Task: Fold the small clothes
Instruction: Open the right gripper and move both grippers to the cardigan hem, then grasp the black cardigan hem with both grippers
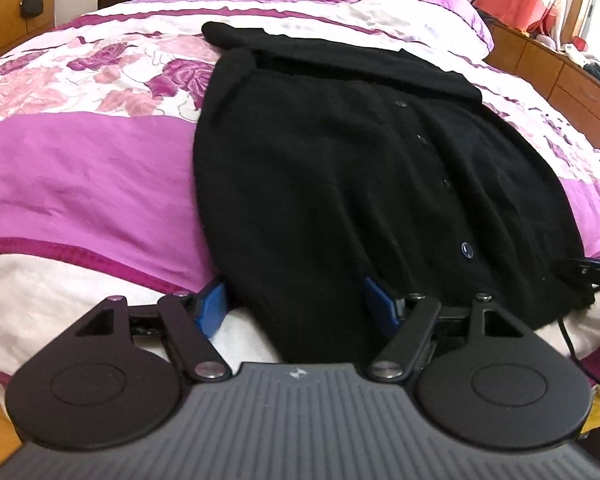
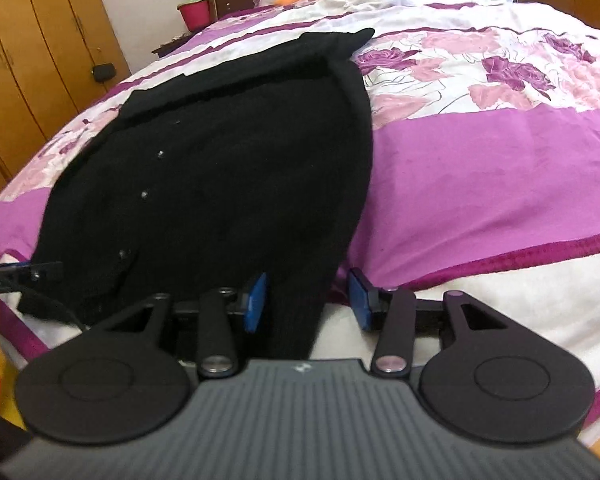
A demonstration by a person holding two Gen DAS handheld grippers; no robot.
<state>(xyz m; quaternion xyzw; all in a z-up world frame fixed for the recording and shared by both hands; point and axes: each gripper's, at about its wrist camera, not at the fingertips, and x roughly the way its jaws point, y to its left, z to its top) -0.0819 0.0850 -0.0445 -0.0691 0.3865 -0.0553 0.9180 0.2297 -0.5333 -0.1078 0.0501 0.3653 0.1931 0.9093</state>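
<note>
We see the black cardigan (image 1: pixel 340 184) lying flat mid-frame on the bed (image 1: pixel 80 184), with bare quilt lower left. Our left hand-held gripper (image 1: pixel 296 308) and right hand-held gripper (image 2: pixel 310 300) each straddle its near hem, pads apart, gripping nothing. Only the right view shows the pink cup (image 2: pixel 196 12).

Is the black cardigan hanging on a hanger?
No, the black cardigan lies spread flat on the purple floral bedcover, its buttons facing up.
</note>
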